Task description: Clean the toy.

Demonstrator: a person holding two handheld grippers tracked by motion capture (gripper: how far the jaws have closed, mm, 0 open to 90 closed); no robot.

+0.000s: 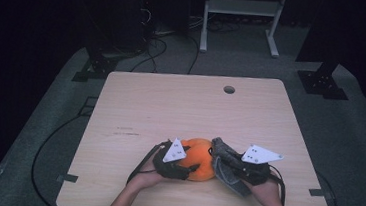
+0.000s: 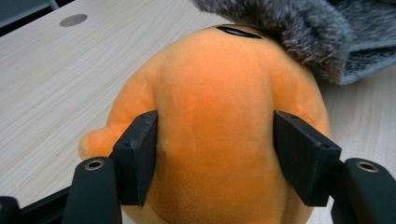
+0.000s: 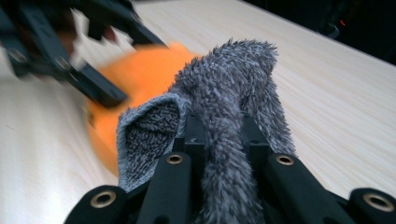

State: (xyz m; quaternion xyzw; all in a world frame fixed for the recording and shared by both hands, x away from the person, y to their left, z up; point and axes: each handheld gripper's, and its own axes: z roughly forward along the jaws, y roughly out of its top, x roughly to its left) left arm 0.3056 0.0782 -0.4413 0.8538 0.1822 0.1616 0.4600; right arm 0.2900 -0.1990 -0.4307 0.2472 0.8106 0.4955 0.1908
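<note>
Closest to the camera in the high view are the person's two forearms coming in from the bottom edge, so starting there and working left to right.

On the left, the left hand [image 1: 147, 176] holds the left gripper [image 1: 185, 169], which is clamped on the orange plush toy [image 1: 199, 158]. The left gripper view makes it pretty obvious: both black pads are pressed into the sides of the orange plush toy [image 2: 219, 116], one on each side, with the fabric dented in a bit where they bite. The toy sits on the wooden table [image 1: 190, 108], near the front edge and roughly in the middle, right between the two grippers.

Next over, touching the toy's right side and draped over its top, is the grey fuzzy cloth [image 1: 223, 159]. You can see the fuzzy edge of it hanging over the plush at the top right of the left gripper view [image 2: 299, 28].

On the right, the right hand [image 1: 266, 190] holds the right gripper [image 1: 226, 162], jaws closed tight on a fold of that grey cloth. In the right gripper view the cloth [image 3: 229, 102] is pinched between the two jaws and sticks up past them, with one flap folded open showing the knit backing. The orange toy [image 3: 140, 79] is blurry behind it.

Way at the back of the table there's a round cable hole [image 1: 229, 89].
</note>
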